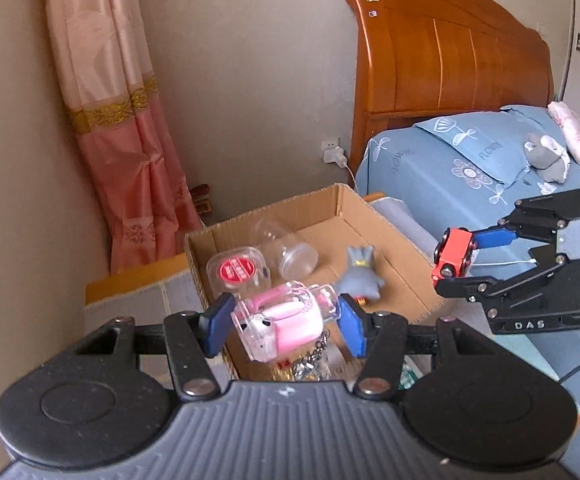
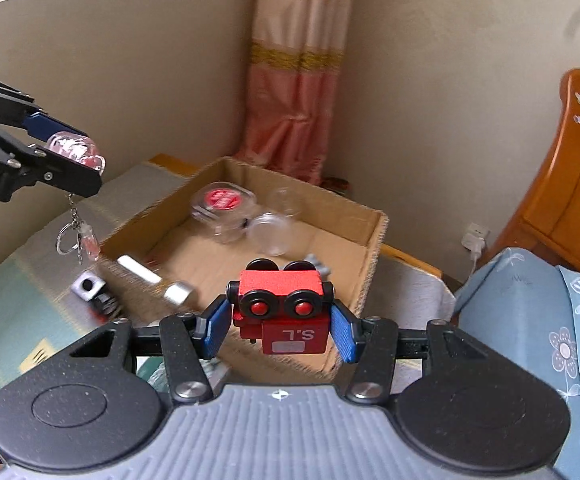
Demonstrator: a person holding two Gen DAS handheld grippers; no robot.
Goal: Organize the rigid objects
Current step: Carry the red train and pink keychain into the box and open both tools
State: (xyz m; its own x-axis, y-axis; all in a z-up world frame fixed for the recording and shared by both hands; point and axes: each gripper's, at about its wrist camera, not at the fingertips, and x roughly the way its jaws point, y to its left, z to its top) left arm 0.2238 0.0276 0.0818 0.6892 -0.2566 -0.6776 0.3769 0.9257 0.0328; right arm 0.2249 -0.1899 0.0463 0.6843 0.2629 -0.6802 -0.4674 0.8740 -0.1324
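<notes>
My left gripper [image 1: 284,322] is shut on a clear case with a pink toy [image 1: 280,322], its keychain [image 2: 75,232] hanging below, held above the near edge of the cardboard box [image 1: 342,204]. My right gripper [image 2: 280,320] is shut on a red toy train car [image 2: 284,304] with black wheels, held above the box's near right side; it also shows in the left wrist view [image 1: 454,256]. In the box lie a clear case with a red label [image 2: 223,202], a clear jar [image 2: 272,232] and a grey figurine [image 1: 360,276].
The box [image 2: 374,248] stands on a grey cloth-covered stand by the wall. A silver cube [image 2: 88,286] and silver bar [image 2: 138,272] lie by the box's left side. A bed with blue bedding [image 1: 470,156] and wooden headboard [image 1: 450,48] is on the right, a pink curtain [image 1: 130,128] behind.
</notes>
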